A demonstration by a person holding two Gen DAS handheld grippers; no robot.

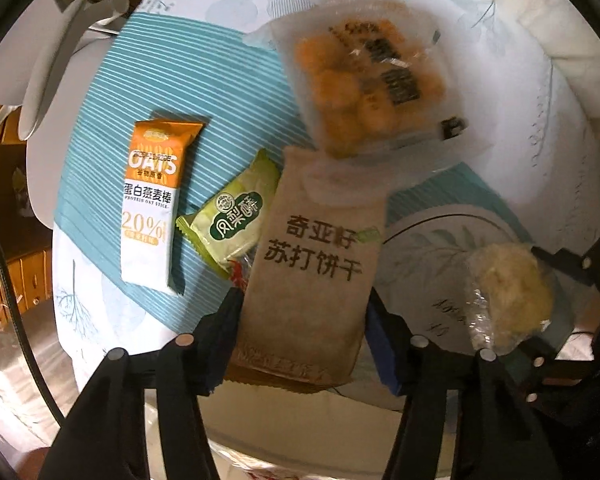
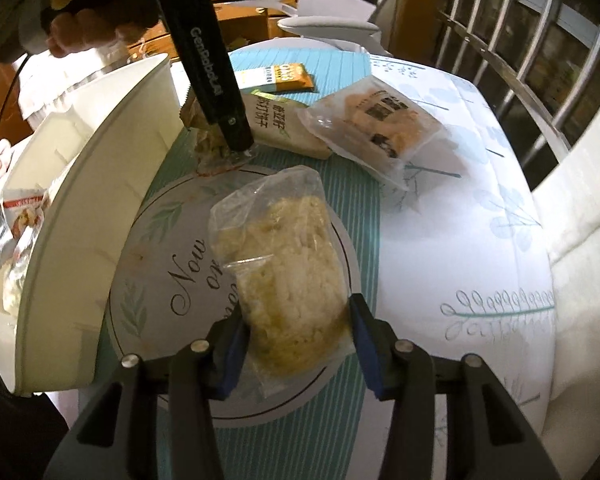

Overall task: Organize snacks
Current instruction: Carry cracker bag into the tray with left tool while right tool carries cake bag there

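My left gripper (image 1: 300,300) is shut on a brown soda cracker pack (image 1: 312,268), held over the teal mat; it also shows in the right wrist view (image 2: 280,128). My right gripper (image 2: 296,328) is shut on a clear bag with a pale yellow crumbly cake (image 2: 288,280), held above a round printed plate (image 2: 168,248); the cake also shows in the left wrist view (image 1: 508,292). An orange oat bar (image 1: 152,204), a green pineapple cake pack (image 1: 232,216) and a clear bag of orange puffs (image 1: 364,84) lie on the mat.
A white bin (image 2: 80,208) with several snack packs inside stands left of the plate. A striped teal mat (image 1: 152,80) lies on a white leaf-print tablecloth (image 2: 460,240). White chairs (image 1: 52,60) and a metal railing (image 2: 540,40) are beyond the table.
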